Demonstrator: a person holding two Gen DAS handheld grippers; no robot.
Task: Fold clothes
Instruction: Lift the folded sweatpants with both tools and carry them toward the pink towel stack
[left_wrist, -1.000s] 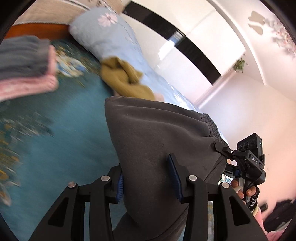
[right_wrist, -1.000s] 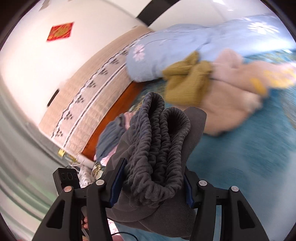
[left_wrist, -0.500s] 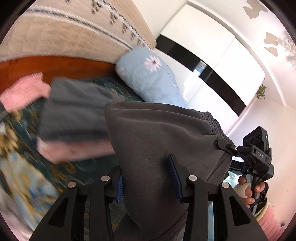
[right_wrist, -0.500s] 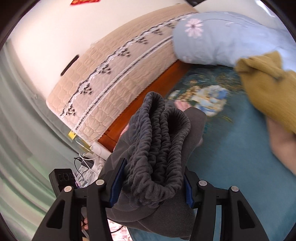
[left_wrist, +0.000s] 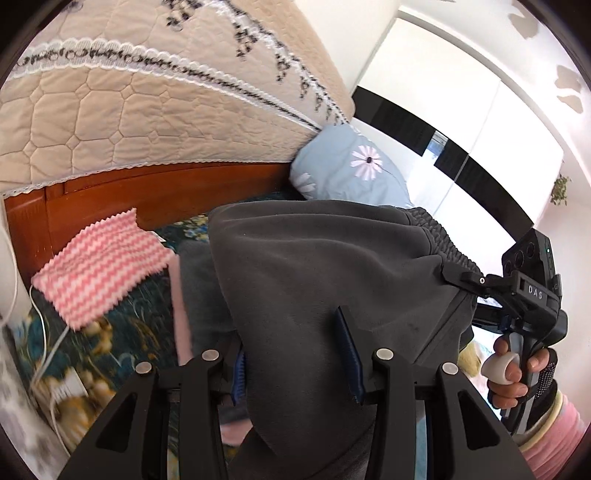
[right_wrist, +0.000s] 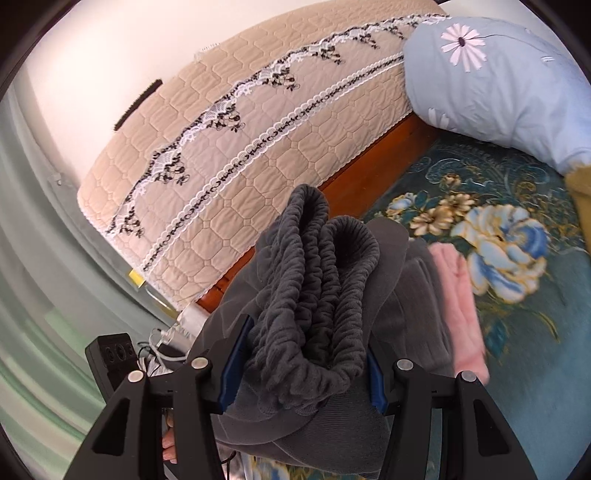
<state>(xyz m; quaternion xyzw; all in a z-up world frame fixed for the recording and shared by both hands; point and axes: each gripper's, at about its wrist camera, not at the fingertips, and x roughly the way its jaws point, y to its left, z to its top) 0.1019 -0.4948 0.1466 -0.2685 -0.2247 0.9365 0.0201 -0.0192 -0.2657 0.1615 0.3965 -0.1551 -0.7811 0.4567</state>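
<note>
Both tongs were clenched on the grey garment, a folded bundle held up off the bed. Left gripper pinched the smooth folded end, centre-bottom of the left view. Right gripper gripped the bunched elastic waistband, centre-bottom of the right view, w/ the ribbing piled thick btwn its pads.

The bundle hung over a stack of folded grey and pink items, right of centre in the right view. A pink zigzag cloth lay mid-left in the left view, near the headboard, w/ a white cable running under it at lower left. A blue pillow sat upper right.

Risks, as judged:
- The waistband was lumpy, so the right grip probably held only outer layers; inner folds could slip and the bundle sag open.
- If one tong let go sooner than the other, the fold would likely swing and unroll.
- Set down off-centre, it could tip the stack or slide off the pink edge.
- Low fingers might snag the cable or drag the zigzag cloth.
- Frame edges were blurred, so how far it hung above the stack couldn't be told.
</note>
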